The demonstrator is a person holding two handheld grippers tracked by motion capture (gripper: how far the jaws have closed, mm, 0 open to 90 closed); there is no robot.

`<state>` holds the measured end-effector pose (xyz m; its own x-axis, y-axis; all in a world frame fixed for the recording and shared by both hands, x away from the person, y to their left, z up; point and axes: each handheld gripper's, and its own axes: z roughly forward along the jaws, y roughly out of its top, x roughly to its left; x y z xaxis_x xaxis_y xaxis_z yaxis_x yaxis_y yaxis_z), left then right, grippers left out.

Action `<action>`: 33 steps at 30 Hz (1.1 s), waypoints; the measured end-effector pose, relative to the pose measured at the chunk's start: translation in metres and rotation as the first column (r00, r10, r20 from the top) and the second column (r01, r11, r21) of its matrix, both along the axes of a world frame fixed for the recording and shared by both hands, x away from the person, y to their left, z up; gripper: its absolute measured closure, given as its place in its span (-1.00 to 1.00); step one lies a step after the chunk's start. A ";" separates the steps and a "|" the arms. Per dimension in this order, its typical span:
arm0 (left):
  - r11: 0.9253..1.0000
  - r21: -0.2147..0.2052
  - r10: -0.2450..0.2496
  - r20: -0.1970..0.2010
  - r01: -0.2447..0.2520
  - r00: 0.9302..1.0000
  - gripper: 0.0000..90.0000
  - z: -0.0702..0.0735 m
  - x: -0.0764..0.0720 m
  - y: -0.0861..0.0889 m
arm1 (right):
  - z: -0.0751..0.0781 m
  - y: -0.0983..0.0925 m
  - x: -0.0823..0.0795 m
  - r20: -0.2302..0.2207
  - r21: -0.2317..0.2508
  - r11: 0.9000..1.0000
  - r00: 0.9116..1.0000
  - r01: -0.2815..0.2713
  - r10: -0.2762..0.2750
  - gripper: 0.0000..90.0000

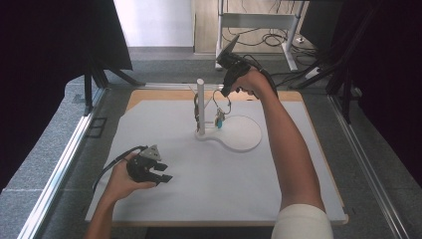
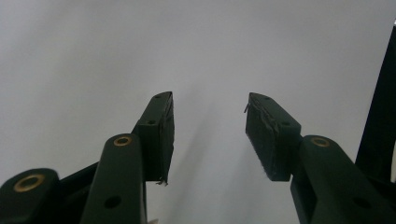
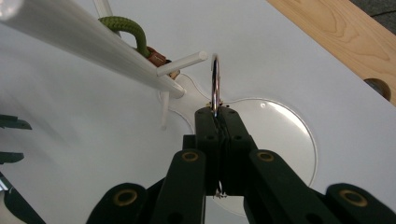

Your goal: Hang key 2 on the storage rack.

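A white stand point(image 1: 200, 104) with an upright post and thin side pegs rises from a round-ended base point(image 1: 244, 134) at the mat's far middle. My right gripper point(image 1: 225, 92) reaches it from the right, shut on a metal key ring point(image 1: 222, 103) with small keys or tags point(image 1: 219, 119) dangling below. In the right gripper view the ring point(image 3: 215, 79) stands edge-on above the closed jaws point(image 3: 215, 114), just right of a peg's tip point(image 3: 182, 64). A green cord loop point(image 3: 123, 25) hangs on the post point(image 3: 79, 35). My left gripper point(image 1: 165, 173) rests near the mat's front left, open and empty point(image 2: 210, 135).
A white mat point(image 1: 199, 194) covers the wooden table point(image 3: 336, 28), which has a hole point(image 3: 378, 86) near its edge. Metal rails point(image 1: 64, 154) run along both sides, with black curtains beyond. A desk frame and cables point(image 1: 259, 30) stand at the back.
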<state>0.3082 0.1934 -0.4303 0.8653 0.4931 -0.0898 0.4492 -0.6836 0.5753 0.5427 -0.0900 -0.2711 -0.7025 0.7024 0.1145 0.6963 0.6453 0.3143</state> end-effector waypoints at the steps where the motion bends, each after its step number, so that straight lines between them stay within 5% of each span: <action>1: 1.000 -0.004 0.006 -0.004 -0.006 1.000 0.16 0.000 -0.001 -0.001 | -0.001 0.001 0.001 0.000 0.004 1.000 1.000 0.004 -0.004 0.96; 27: 1.000 0.004 0.000 -0.005 0.000 1.000 0.16 -0.002 -0.001 -0.002 | -0.028 0.025 -0.004 -0.038 0.002 1.000 0.999 -0.031 0.031 0.94; 33: 1.000 0.008 -0.002 -0.005 0.002 1.000 0.16 -0.003 0.000 -0.003 | -0.030 0.024 -0.005 -0.051 0.029 0.999 0.998 -0.037 0.038 0.73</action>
<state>0.3077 0.1903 -0.4336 0.8657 0.4924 -0.0901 0.4510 -0.6891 0.5673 0.5380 -0.0657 -0.3015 -0.7209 0.6718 0.1704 0.6876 0.6626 0.2968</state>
